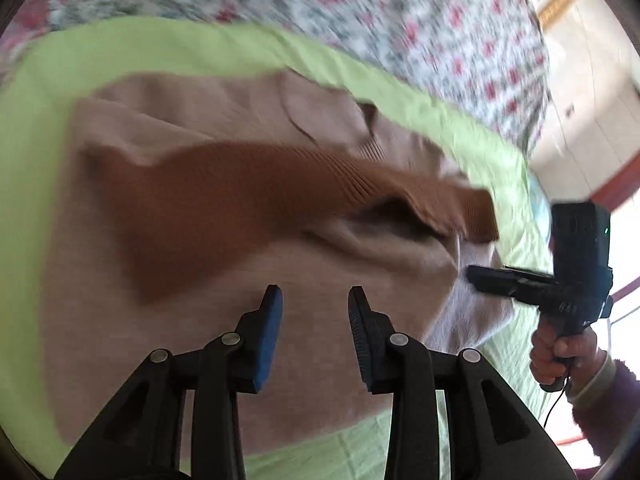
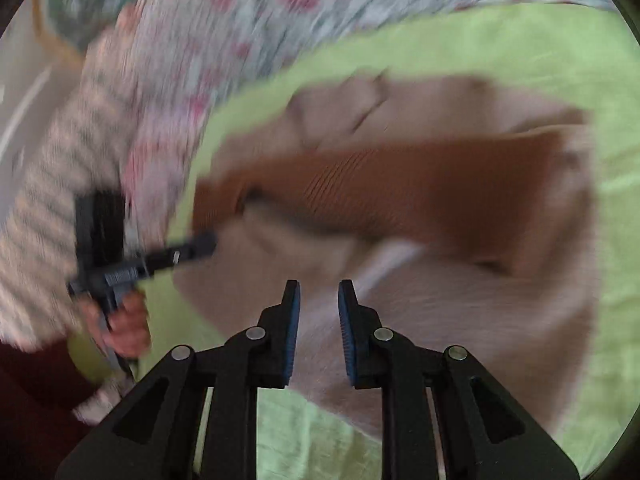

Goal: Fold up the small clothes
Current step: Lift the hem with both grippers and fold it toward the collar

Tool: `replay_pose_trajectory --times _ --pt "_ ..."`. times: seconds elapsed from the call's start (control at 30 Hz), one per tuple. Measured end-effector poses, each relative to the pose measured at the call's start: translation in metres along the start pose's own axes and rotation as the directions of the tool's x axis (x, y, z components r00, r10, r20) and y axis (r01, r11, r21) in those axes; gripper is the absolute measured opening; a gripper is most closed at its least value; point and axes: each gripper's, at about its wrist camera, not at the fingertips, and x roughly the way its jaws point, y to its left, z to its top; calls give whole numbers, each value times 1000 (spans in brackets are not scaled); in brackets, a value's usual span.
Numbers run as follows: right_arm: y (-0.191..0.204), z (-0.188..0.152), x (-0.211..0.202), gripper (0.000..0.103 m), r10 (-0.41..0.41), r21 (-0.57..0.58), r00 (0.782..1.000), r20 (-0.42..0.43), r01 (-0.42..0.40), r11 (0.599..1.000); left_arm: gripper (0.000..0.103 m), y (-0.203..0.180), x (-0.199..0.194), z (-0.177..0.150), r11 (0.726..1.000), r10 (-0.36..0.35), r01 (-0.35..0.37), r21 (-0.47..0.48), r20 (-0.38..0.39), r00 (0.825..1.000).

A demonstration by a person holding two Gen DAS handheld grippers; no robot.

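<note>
- Beige knit, a small sweater [image 1: 224, 320], lies spread on the lime-green sheet [image 1: 52, 64], which covers a floral quilt [image 1: 400, 12]; a rust-brown ribbed sleeve [image 1: 224, 196] is laid across its chest.
- My left gripper [image 1: 315, 300] hangs over the sweater's lower body, jaws partly apart, nothing between the pads.
- My right gripper [image 2: 319, 294] hangs over the same hem area, jaws apart by a narrower gap, also empty.
- Both views are smeared, so I cannot tell where the hem edge lies.
- Risk, as I judge it: closing on such a blurred target, I could pinch the sheet along with the knit and drag it.
- Risk: a narrow gap may catch only one layer, so the fold comes out skewed.
- Risk: lifting unevenly could slide the brown sleeve off the chest.
</note>
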Motion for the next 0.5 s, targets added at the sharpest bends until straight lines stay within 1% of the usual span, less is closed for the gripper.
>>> replay_pose_trajectory --times 0.03,0.07,0.1,0.13,0.17,0.2,0.23,0.27,0.3,0.33,0.37,0.4,0.43,0.47,0.5 --pt "2 7 16 21 -6 -26 999 -45 5 1000 34 -14 15 3 998 17 -15 55 -31 999" --pt "2 15 30 21 -33 -55 995 -90 28 998 34 -21 25 6 994 36 -31 102 -48 998" --pt "0 27 41 21 -86 -97 990 -113 75 992 34 -27 33 11 987 67 -58 152 -55 996" --pt "-3 38 44 17 -103 -118 988 -113 89 989 34 -31 41 23 974 112 -100 202 -49 993" --pt "-9 52 42 17 -87 -112 992 -96 76 991 33 -29 44 33 965 144 -132 225 -38 989" --pt "-18 67 35 17 -102 -91 993 -52 97 991 32 -23 46 46 958 187 -177 227 -20 982" --pt "-28 81 27 17 -160 -62 987 -6 159 985 32 -9 47 64 952 238 -234 199 2 971" --pt "-40 93 16 18 -217 -14 975 42 218 976 32 5 46 77 953 261 -260 153 11 965" --pt "-57 104 1 20 -265 60 959 96 260 964 31 27 44 91 960 267 -267 78 14 964" --pt "-72 110 -11 20 -308 130 942 132 291 948 29 39 42 97 962 268 -269 43 13 963" --pt "-88 112 -24 20 -354 200 922 156 321 926 22 56 40 102 959 284 -284 -5 14 959" --pt "-104 111 -35 19 -366 269 913 178 312 911 15 69 37 102 955 293 -292 -44 18 956" --pt "-112 108 -42 19 -338 310 920 197 269 912 10 79 32 99 957 283 -280 -80 26 959" --pt "-115 104 -48 19 -312 329 925 215 232 915 9 85 26 95 956 278 -272 -113 38 960" --pt "-111 99 -53 19 -315 313 920 233 235 920 9 88 20 92 950 289 -279 -138 51 956"
